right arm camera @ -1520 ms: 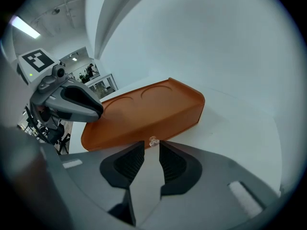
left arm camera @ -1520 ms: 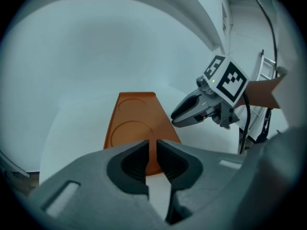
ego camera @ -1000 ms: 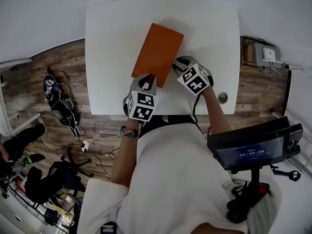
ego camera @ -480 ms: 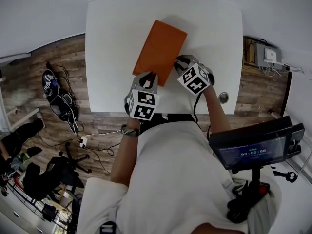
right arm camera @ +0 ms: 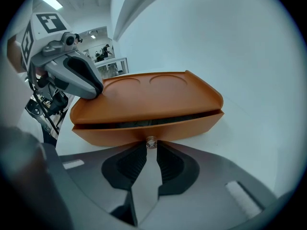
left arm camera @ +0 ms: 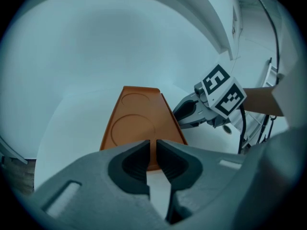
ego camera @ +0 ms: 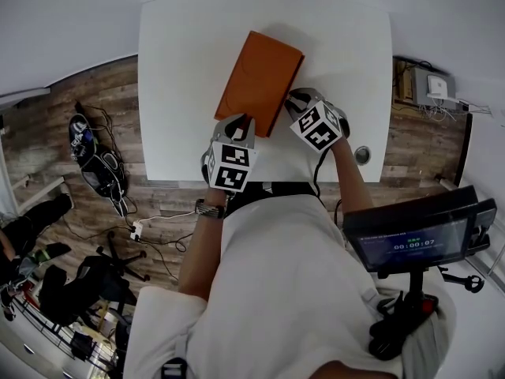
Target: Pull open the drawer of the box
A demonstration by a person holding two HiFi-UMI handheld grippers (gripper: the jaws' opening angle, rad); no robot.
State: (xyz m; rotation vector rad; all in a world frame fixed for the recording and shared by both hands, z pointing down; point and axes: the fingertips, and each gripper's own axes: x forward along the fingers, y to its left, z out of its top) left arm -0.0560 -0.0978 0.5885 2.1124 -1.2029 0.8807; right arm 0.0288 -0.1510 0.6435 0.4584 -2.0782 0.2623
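The orange box (ego camera: 260,77) lay flat and slantwise on the white tabletop (ego camera: 173,61). 1 long side faced the right gripper (right arm camera: 151,146), and the near short end faced the left gripper (left arm camera: 156,147). In the right gripper view a dark slit (right arm camera: 192,119) ran along that long side above the drawer front (right arm camera: 115,131), so the drawer looked shut or nearly so. A small clear knob (right arm camera: 151,141) stood out from the middle of the front. The right gripper's jaws were drawn in on that knob, 1 tip on each side. It looked like a real pinch, though the angle made it hard to be sure. The left gripper's jaws were closed to a thin line with nothing between them, their tips at or just short of the box's end.

The box read as thin moulded plastic: stiff, light and smooth-bottomed. It would probably skate across the tabletop sooner than give up its drawer. The knob was the only place to take hold, and it was tiny and glossy, so likely to slip. It called for a firm squeeze close behind its head and a straight, level pull. The clenched left gripper seemed best used as a brace against the box's body
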